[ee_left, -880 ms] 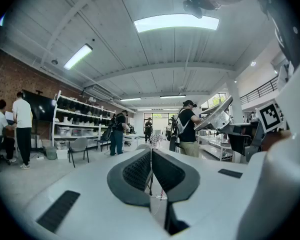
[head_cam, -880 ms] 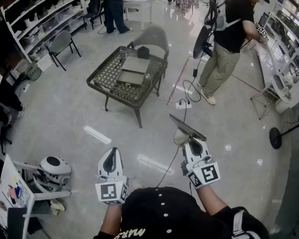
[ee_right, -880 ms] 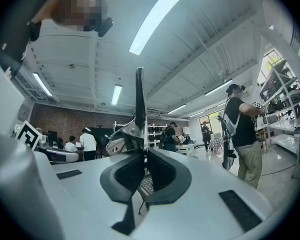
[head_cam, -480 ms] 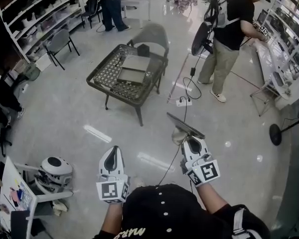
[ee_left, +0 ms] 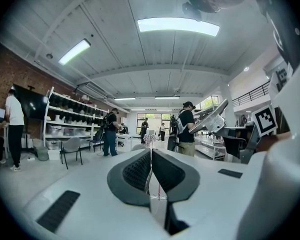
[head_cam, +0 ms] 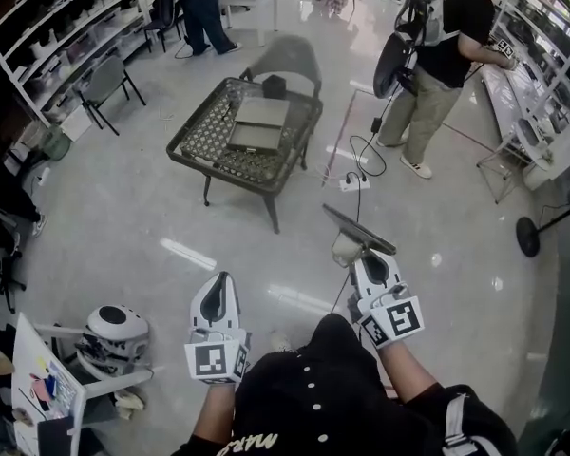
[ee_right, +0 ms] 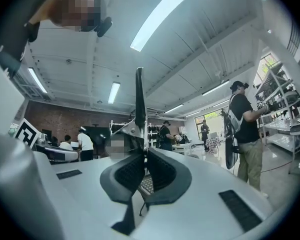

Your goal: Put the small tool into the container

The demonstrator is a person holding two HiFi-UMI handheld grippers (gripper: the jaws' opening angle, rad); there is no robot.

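Note:
My right gripper [head_cam: 363,262] is shut on a small scraper-like tool [head_cam: 357,230] with a dark flat blade and a pale handle. In the right gripper view the blade [ee_right: 139,101] stands straight up out of the closed jaws of that gripper [ee_right: 142,158]. My left gripper [head_cam: 218,289] is held low at the left, shut with nothing in it; its pads [ee_left: 140,169] meet in the left gripper view. A flat grey container [head_cam: 256,124] lies on the dark wicker table [head_cam: 204,141], well ahead of both grippers.
A small black box [head_cam: 274,85] sits at the table's far end, with a grey chair [head_cam: 290,57] behind it. A person [head_cam: 437,74] stands at shelving on the right. A power strip and cable [head_cam: 353,180] lie on the floor, and a white helmet-like object [head_cam: 112,329] sits at lower left.
Both grippers sit slightly lower in the head view and the table has shifted a little up and left. The right gripper still holds the tool; the left stays shut.

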